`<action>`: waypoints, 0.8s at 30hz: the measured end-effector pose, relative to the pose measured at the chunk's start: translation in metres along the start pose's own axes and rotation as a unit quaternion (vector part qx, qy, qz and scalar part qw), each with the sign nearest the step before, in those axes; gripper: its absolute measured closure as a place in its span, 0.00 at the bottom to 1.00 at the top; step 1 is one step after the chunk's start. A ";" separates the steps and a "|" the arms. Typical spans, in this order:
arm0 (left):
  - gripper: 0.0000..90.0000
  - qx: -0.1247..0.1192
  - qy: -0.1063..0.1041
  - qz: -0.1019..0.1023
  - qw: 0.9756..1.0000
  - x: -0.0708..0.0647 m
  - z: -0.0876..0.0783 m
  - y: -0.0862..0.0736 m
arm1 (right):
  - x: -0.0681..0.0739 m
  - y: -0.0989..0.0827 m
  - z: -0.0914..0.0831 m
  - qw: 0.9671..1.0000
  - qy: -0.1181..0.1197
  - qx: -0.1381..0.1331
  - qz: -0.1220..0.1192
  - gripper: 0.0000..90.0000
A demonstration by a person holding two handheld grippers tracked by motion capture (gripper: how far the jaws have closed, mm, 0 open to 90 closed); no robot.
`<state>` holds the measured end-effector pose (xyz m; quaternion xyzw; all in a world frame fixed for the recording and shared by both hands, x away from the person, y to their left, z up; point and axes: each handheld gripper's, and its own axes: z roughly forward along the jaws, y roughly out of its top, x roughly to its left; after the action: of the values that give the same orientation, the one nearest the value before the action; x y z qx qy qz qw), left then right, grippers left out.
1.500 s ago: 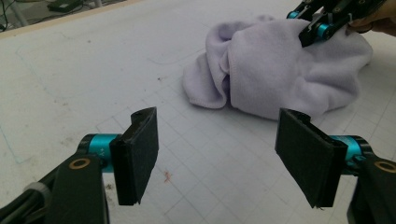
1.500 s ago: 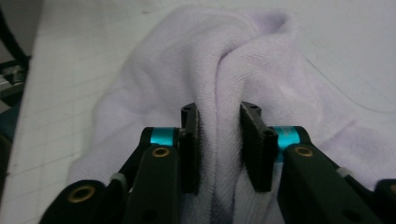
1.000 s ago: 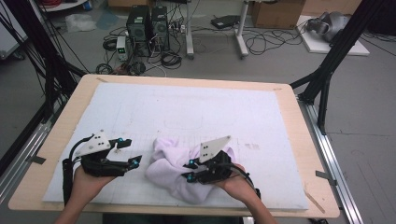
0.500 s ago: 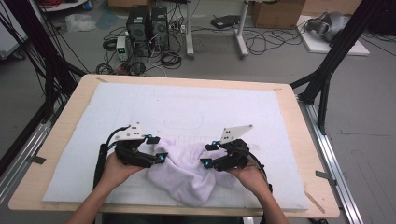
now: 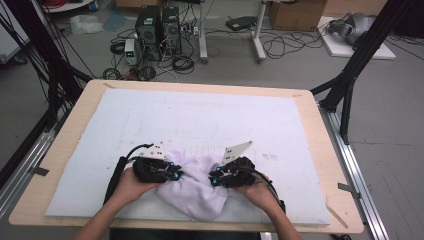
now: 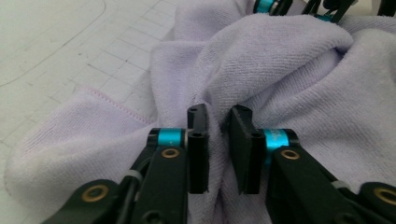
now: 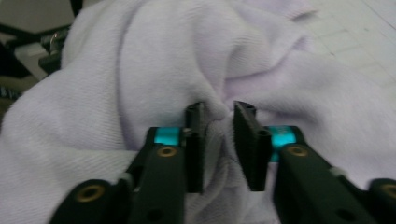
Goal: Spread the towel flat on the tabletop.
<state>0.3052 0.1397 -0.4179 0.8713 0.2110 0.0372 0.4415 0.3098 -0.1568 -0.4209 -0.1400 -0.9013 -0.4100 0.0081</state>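
High view: a crumpled lavender towel (image 5: 192, 185) lies low centre on the white surface (image 5: 200, 120), left gripper (image 5: 175, 175) and right gripper (image 5: 214, 180) now buried in its sides, having come in from apart. Left gripper view, then right gripper view: jaws, just closing, pinch soft, light folds; an edge hem would grip best.

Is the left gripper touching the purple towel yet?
Touching. The left gripper view shows the left gripper, jaws just closed, pinching a fold of the towel.
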 end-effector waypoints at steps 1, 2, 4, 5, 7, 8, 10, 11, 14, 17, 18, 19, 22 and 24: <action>0.87 -0.001 0.001 0.003 1.000 -0.001 -0.002 -0.001 | 0.000 0.000 0.000 1.000 0.000 0.000 0.000 0.87; 0.91 -0.004 0.001 0.005 1.000 -0.003 -0.004 -0.002 | 0.004 0.001 0.000 1.000 0.011 0.002 -0.007 0.90; 0.92 -0.006 0.001 0.008 1.000 -0.007 -0.010 -0.004 | 0.008 0.000 -0.002 1.000 0.019 -0.003 -0.004 0.91; 0.93 -0.008 0.001 0.011 1.000 -0.008 -0.012 -0.005 | 0.010 0.000 -0.003 1.000 0.022 -0.010 -0.004 0.91; 0.93 -0.010 0.002 0.014 1.000 -0.013 -0.018 -0.008 | 0.016 -0.004 -0.007 0.999 0.030 -0.023 -0.001 0.91; 0.93 -0.012 0.002 0.016 1.000 -0.015 -0.020 -0.009 | 0.016 -0.004 -0.007 0.999 0.030 -0.023 -0.001 0.91; 0.91 -0.012 -0.001 0.018 1.000 -0.019 -0.025 -0.011 | 0.022 -0.007 -0.013 0.999 0.037 -0.031 -0.003 0.88; 0.91 -0.012 0.002 0.019 1.000 -0.020 -0.026 -0.011 | 0.022 -0.007 -0.013 0.999 0.037 -0.031 -0.003 0.88; 0.74 -0.024 0.006 0.006 1.000 -0.016 -0.034 -0.009 | 0.018 -0.004 -0.025 0.998 0.028 -0.052 0.005 0.81; 0.64 -0.037 0.016 0.000 0.999 -0.008 -0.043 -0.005 | 0.010 0.001 -0.039 0.998 0.008 -0.068 0.017 0.74; 0.62 -0.043 0.025 -0.002 0.999 -0.004 -0.046 -0.002 | 0.007 0.001 -0.041 0.998 -0.003 -0.069 0.017 0.72; 0.61 -0.047 0.027 -0.005 0.998 0.001 -0.048 0.000 | -0.002 0.002 -0.046 0.998 -0.036 -0.056 0.021 0.69; 0.61 -0.050 0.045 -0.008 0.998 0.015 -0.048 0.004 | -0.017 -0.003 -0.048 0.996 -0.056 -0.060 0.045 0.65; 0.62 -0.035 0.058 -0.010 0.998 0.026 -0.037 0.004 | -0.024 -0.006 -0.046 0.995 -0.065 -0.052 0.053 0.63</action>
<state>0.3211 0.1762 -0.3955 0.8496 0.2437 0.0907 0.4588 0.3265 -0.2007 -0.3976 -0.2140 -0.8685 -0.4456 -0.0359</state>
